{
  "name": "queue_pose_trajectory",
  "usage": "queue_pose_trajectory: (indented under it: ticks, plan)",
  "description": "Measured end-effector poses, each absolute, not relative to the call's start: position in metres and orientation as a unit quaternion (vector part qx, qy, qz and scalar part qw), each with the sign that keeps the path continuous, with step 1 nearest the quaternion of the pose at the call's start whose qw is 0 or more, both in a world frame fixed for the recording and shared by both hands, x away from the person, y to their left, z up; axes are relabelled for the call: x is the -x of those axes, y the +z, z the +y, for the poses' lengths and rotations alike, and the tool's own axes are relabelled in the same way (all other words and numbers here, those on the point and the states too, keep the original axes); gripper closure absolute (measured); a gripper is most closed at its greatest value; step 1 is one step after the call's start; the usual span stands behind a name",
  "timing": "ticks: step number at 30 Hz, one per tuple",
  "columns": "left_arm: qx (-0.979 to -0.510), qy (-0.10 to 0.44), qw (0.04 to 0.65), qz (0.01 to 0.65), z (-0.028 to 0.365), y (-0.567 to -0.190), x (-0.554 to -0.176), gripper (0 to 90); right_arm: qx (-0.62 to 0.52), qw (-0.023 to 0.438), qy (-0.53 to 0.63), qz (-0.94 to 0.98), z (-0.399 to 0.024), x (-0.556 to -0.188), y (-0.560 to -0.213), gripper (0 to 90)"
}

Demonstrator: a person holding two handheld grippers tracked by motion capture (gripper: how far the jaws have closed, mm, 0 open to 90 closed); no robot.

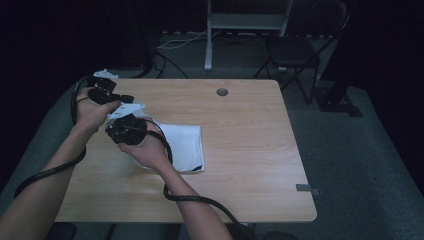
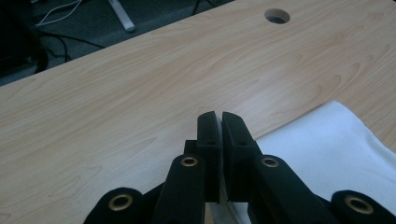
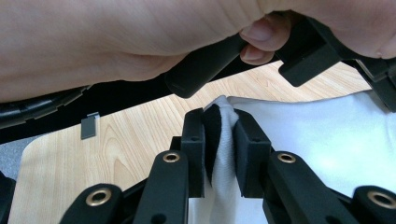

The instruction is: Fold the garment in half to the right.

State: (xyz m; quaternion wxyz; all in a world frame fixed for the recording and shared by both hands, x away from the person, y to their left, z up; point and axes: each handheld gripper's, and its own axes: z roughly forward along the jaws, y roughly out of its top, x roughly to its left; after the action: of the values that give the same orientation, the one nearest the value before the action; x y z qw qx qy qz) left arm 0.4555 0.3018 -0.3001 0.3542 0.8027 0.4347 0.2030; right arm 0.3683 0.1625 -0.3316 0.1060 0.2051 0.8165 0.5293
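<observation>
A folded white cloth (image 1: 182, 146) lies at about nine o'clock on the wooden worktop (image 1: 250, 150). The right tongs (image 3: 219, 122) are clamped on a bunched edge of the cloth. The left tongs (image 2: 218, 122), at the cloth's ten o'clock corner, are closed with a sliver of white fabric pinched between them.

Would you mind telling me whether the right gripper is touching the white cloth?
Touching. The right gripper view shows the right gripper with its jaws pinched on a bunched fold of the white cloth.
</observation>
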Motion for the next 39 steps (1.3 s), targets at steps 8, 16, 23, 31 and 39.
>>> queue_pose_trajectory:
  ticks: [8, 16, 23, 31, 39]
  plan:
    - [-0.803, 0.202, 0.355, 0.435, 0.296, -0.301, -0.457, 86.7, -0.210, 0.107, 0.531, 0.814, 0.153, -0.369, -0.332, 76.6]
    - [-0.803, 0.203, 0.355, 0.434, 0.291, -0.300, -0.458, 86.7, -0.215, 0.109, 0.532, 0.812, 0.146, -0.370, -0.330, 76.6]
    - [-0.802, 0.204, 0.353, 0.436, 0.290, -0.301, -0.458, 86.7, -0.219, 0.110, 0.530, 0.812, 0.142, -0.370, -0.331, 76.6]
    - [-0.802, 0.201, 0.357, 0.434, 0.279, -0.304, -0.459, 86.7, -0.223, 0.112, 0.528, 0.811, 0.132, -0.370, -0.332, 76.6]
    - [-0.806, 0.198, 0.357, 0.428, 0.266, -0.308, -0.459, 86.7, -0.230, 0.108, 0.530, 0.809, 0.120, -0.370, -0.337, 76.6]
